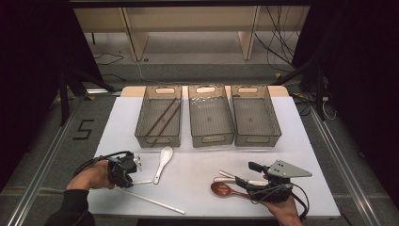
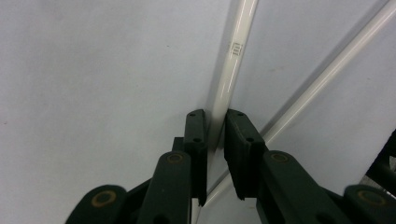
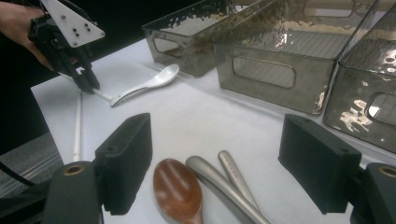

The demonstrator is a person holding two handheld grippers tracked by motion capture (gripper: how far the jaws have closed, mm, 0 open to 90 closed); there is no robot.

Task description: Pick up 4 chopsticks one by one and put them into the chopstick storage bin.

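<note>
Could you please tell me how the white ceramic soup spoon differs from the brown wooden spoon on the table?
The white ceramic soup spoon is glossy and pale; the brown wooden spoon is dark reddish.

The white spoon lies alone just in front of the smoky plastic bins, while the brown one lies against two metal spoon handles, between the right gripper's open jaws.

Both rest on the white table, bowls up.

I count three bins [image 1: 211,123] side by side at the table's [image 1: 197,165] far edge; chopsticks [image 1: 162,117] in the left bin; ladle spoon [image 1: 164,160] before it; more spoons [image 1: 230,186] lower right.
</note>
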